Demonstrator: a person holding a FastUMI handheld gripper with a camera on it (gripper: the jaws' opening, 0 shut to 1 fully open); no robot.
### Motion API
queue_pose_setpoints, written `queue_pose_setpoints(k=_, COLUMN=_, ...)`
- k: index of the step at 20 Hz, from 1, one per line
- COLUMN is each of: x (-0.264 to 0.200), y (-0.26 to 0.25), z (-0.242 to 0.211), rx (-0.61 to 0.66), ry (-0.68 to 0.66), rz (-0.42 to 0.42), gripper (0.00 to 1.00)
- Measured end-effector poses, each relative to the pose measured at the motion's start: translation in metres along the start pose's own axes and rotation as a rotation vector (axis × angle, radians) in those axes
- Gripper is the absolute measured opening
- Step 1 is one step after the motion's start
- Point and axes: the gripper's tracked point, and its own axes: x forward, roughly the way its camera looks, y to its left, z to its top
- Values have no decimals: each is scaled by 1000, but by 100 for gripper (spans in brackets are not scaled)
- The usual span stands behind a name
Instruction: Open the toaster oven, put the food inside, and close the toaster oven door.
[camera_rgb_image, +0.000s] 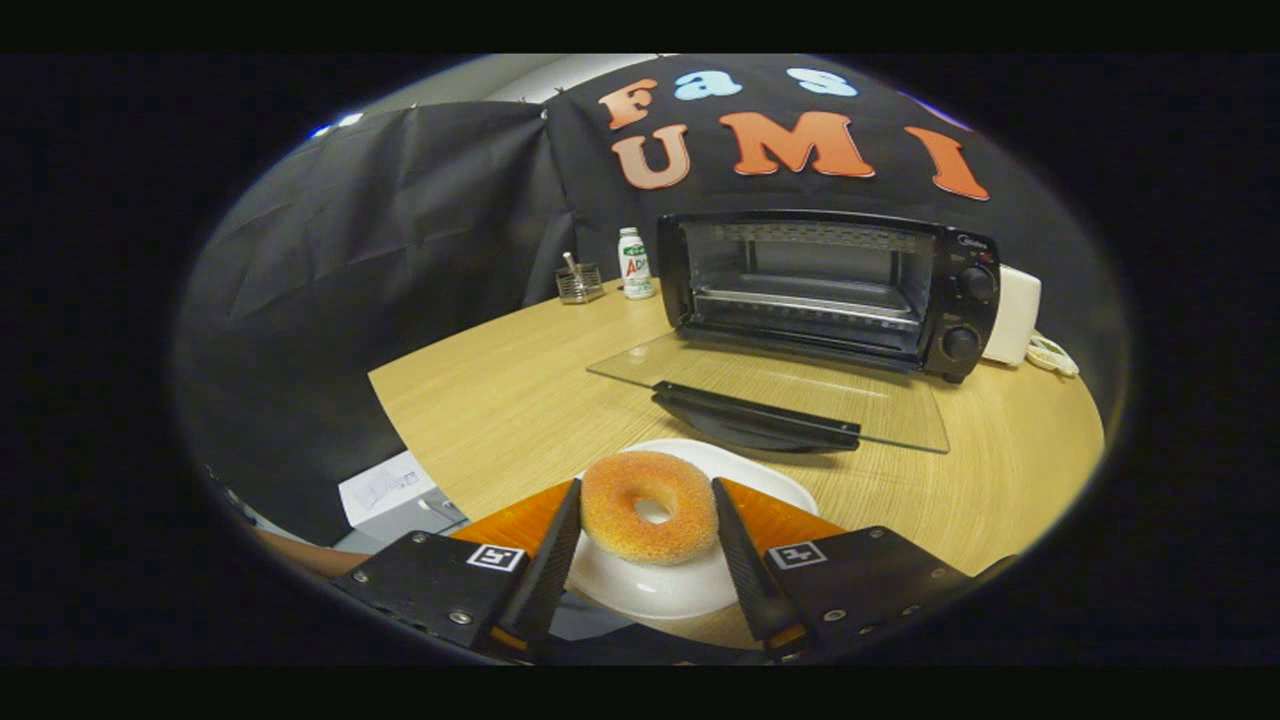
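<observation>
1. The hand-held gripper (646, 490) holds the sugared donut (649, 518); both fingers (552, 560) press on its sides.
2. The donut is over a white plate (690, 590) on the wooden surface (500, 400).
3. Beyond the fingers stands the black toaster oven (830, 290), its glass door (770, 395) folded down flat, open.
4. A small bottle (634, 263) and a wire holder (580, 282) stand to the left of the oven.
</observation>
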Motion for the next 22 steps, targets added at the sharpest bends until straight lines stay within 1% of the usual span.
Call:
queue_pose_setpoints(k=3, x=7, y=-9, z=20, rx=64, ry=-33, rz=-11, gripper=73)
queue_pose_setpoints(k=8, x=19, y=-35, z=65, rx=113, ry=-107, rz=-60, gripper=73)
queue_pose_setpoints(k=13, x=41, y=-59, z=106, rx=110, ry=-171, rz=-129, gripper=73)
queue_pose_setpoints(k=16, x=59, y=-78, z=126, rx=94, ry=-195, rz=-187, gripper=73)
queue_pose_setpoints(k=18, x=72, y=-86, z=137, rx=96, ry=-203, rz=-198, gripper=73)
queue_pose_setpoints(k=22, x=95, y=-113, z=164, rx=79, ry=-237, rz=-280, gripper=73)
